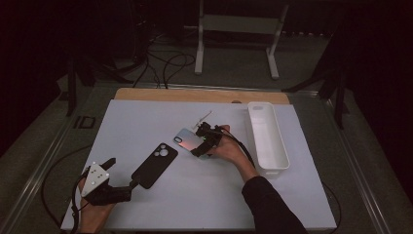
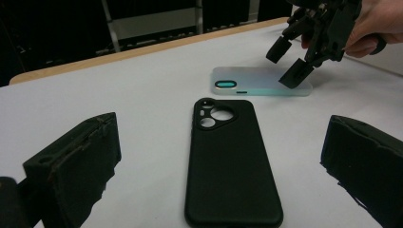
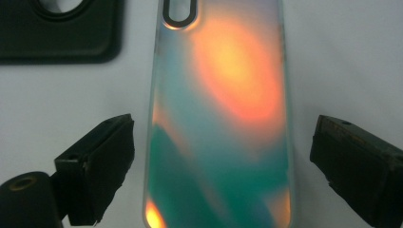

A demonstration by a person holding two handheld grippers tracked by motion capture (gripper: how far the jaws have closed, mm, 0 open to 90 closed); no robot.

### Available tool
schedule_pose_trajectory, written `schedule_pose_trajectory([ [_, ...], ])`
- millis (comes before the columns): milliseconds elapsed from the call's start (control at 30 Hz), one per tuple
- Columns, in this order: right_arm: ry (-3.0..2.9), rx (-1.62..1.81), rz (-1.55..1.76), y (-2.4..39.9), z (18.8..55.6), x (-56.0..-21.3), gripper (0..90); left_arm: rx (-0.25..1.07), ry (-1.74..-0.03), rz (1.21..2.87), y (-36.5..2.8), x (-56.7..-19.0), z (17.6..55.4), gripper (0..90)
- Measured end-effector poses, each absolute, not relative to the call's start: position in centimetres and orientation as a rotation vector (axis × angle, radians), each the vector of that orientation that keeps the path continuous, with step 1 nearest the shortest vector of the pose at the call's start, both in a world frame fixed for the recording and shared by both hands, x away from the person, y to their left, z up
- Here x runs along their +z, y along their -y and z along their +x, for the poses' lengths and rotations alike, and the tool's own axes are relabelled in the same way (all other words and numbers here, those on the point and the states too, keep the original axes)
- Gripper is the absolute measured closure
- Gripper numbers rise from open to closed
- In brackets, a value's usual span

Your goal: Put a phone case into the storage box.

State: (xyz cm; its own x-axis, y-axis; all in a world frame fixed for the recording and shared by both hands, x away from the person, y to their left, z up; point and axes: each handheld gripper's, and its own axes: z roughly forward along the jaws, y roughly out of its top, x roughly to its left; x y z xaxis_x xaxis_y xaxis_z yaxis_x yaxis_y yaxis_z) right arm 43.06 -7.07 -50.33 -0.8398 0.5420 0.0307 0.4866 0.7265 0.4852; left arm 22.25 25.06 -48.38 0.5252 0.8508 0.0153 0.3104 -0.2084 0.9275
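While the white bench (image 1: 146,117) carries everything, the largest thing on it is the white tray (image 1: 267,139) at its right edge, well apart from the work. Nearer the middle lie two phone cases: the black case (image 1: 155,165) and, just beside its camera end, the iridescent case (image 1: 187,138). The right gripper (image 1: 202,141) hangs over the iridescent case with its jaws spread wide, straddling the case's width and holding nothing; the case's long axis runs straight ahead between them. The left gripper (image 1: 124,180) rests near the black case's lower end, likewise wide open and empty. Nothing blocks a straight descent, I judge.
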Motion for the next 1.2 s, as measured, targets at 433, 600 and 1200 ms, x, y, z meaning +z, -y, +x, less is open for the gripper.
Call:
schedule_pose_trajectory([
  [433,-2.823,0.697,0.824,6.8,43.0,-51.0,7.3,0.677,-0.974,1.768,-25.1,-48.4,22.2,0.3],
  [600,-2.828,0.665,0.838,6.8,43.1,-51.3,7.4,0.677,-0.974,1.767,-25.1,-48.4,22.3,0.3],
  [1200,-2.825,0.627,0.855,6.7,42.8,-51.2,16.4,0.680,-0.977,1.770,-25.1,-48.4,22.2,0.3],
])
